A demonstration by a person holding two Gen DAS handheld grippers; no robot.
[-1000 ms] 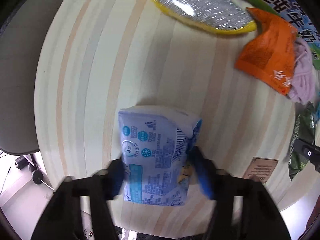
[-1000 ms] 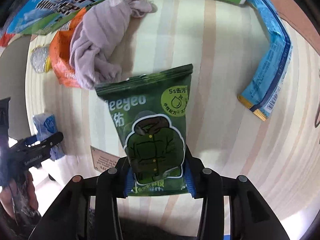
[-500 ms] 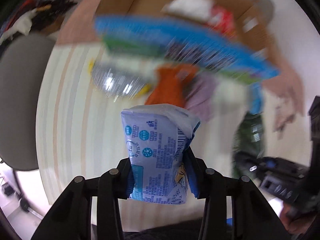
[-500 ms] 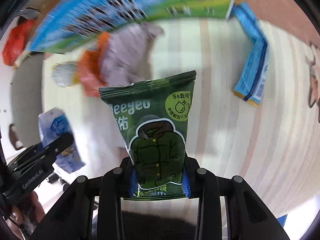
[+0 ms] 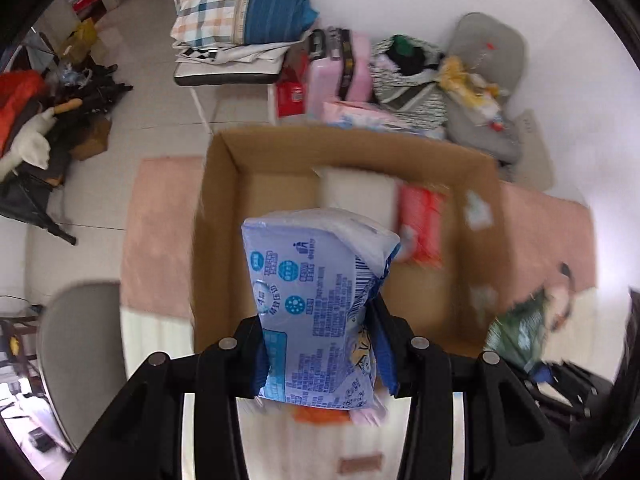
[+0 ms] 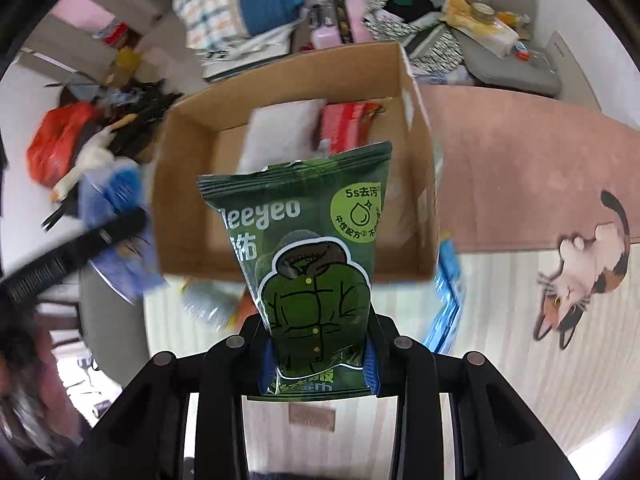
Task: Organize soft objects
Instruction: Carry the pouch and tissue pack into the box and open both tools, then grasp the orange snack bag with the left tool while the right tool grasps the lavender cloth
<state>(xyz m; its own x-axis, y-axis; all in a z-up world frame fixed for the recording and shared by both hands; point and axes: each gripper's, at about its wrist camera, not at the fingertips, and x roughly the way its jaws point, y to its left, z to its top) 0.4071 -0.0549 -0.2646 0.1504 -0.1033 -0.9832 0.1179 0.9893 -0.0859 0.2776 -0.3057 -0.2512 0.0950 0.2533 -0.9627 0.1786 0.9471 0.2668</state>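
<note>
Looking along your left gripper point(image 5: 320, 354), blur smears the cardboard box point(image 5: 218, 216) contents; its fingers pinch the blue tissue pack point(image 5: 316, 304), held up before the box. Along your right gripper point(image 6: 318, 364), fingers clamp the green pouch point(image 6: 308, 256), which hides the box's point(image 6: 180, 184) middle.

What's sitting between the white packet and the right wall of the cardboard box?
A red packet lies between the white packet and the right wall of the cardboard box; the right wrist view shows it clearest.
</note>
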